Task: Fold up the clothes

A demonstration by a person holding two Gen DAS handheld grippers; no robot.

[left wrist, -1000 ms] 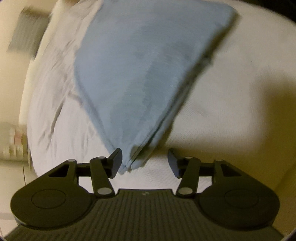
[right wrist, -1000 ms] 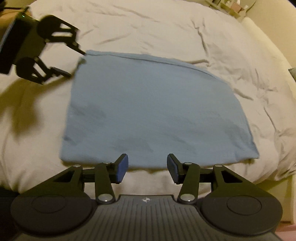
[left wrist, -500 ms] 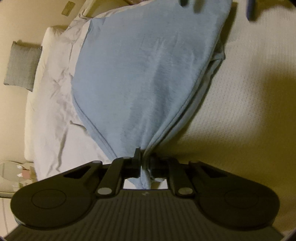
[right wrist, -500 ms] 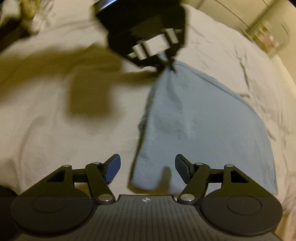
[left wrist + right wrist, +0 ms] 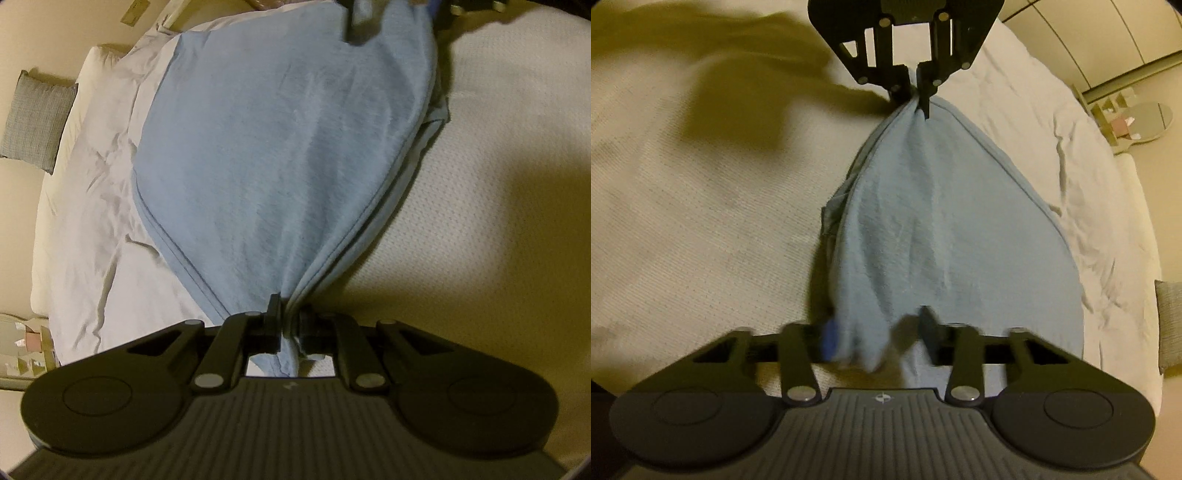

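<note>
Covering most of both views, a white bed (image 5: 498,184) carries a rumpled duvet (image 5: 92,221) on one side, with a grey cushion (image 5: 37,118) beyond it; a light blue cloth (image 5: 280,147), folded in layers, lies along the middle of the bed, between the two grippers. The left gripper (image 5: 290,325) is clamped tight on one bunched corner of the cloth; the right gripper (image 5: 875,336) has its jaws apart, blurred, with the opposite corner lying loose between them, nearer the blue-padded one.

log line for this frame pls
left gripper: shut on blue garment corner | right gripper: open around opposite corner | garment on bed
</note>
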